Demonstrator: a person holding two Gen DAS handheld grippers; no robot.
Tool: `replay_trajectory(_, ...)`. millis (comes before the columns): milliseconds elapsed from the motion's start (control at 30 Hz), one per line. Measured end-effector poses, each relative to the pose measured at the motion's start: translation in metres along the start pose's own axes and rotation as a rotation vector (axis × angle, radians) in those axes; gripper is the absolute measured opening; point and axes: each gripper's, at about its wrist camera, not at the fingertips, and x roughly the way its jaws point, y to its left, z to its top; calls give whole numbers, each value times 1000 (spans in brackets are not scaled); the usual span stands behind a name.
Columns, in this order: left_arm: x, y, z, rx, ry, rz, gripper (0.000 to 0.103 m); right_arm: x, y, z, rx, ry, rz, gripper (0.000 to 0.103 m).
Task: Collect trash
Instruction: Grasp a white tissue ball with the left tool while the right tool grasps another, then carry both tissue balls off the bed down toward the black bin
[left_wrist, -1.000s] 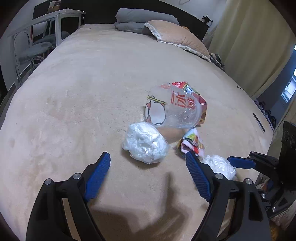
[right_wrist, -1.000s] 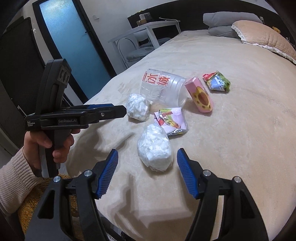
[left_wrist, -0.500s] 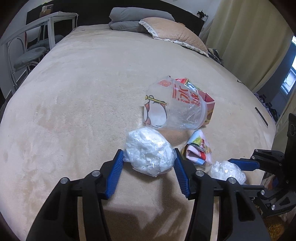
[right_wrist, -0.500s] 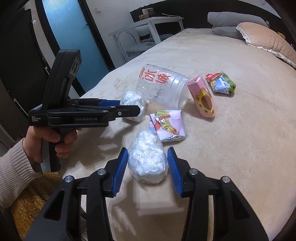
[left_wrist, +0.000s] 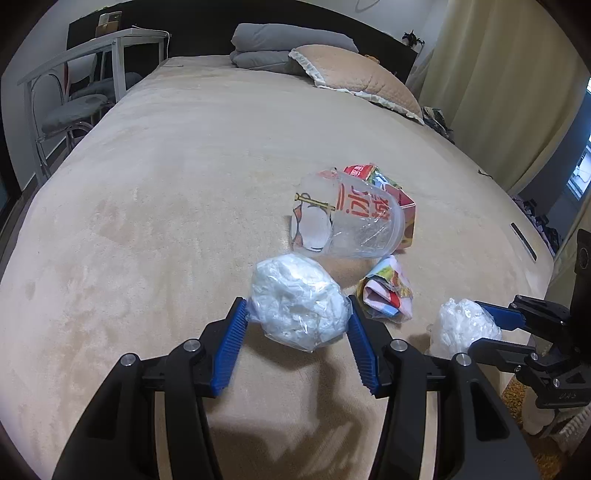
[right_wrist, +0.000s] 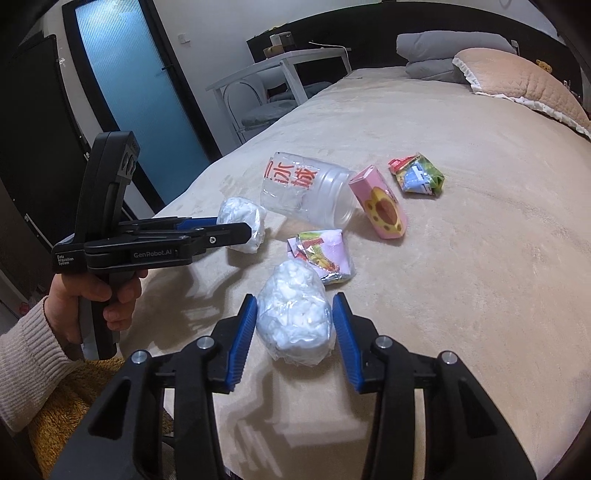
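Trash lies on a beige bed (left_wrist: 166, 206). My left gripper (left_wrist: 295, 325) is shut on a white crumpled plastic wad (left_wrist: 297, 308), its blue pads (left_wrist: 231, 345) pressing both sides. My right gripper (right_wrist: 293, 326) is shut on a second white plastic wad (right_wrist: 295, 317), which also shows in the left wrist view (left_wrist: 461, 326). Beyond lie a clear plastic cup (right_wrist: 308, 195) on its side, a folded colourful wrapper (right_wrist: 323, 254), a pink carton (right_wrist: 380, 208) and a green-red wrapper (right_wrist: 417, 175). The left gripper (right_wrist: 236, 225) shows in the right wrist view, holding its wad (right_wrist: 242, 221).
Pillows (left_wrist: 354, 77) and a folded grey blanket (left_wrist: 280, 46) sit at the head of the bed. A white desk with a chair (left_wrist: 74, 107) stands left of the bed. Curtains (left_wrist: 498, 92) hang on the right. A blue glass door (right_wrist: 136, 92) is behind the left gripper.
Both grippers moved forward over their wads and closed from wide open until the pads press on the plastic wads.
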Motion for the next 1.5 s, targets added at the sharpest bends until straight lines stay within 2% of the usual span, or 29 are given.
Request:
replay_trajectory(267,-24,-9,-12,-41,-34,-15,52,-18,-6,-8,51,-31,-18,44)
replay_trajectory(633,-70,-45,-44,-6,-112,-60,52,-54,-2,-35,79,-78,-46,44)
replay_trajectory(833,-93,-62,-71,1,-150,-94,52,-75,4,-53,107,-111,-29,44)
replay_trajectory(1500,-127,-111,-155,79,-133,-112,52,-114,33,-111,128,-139,-31,44)
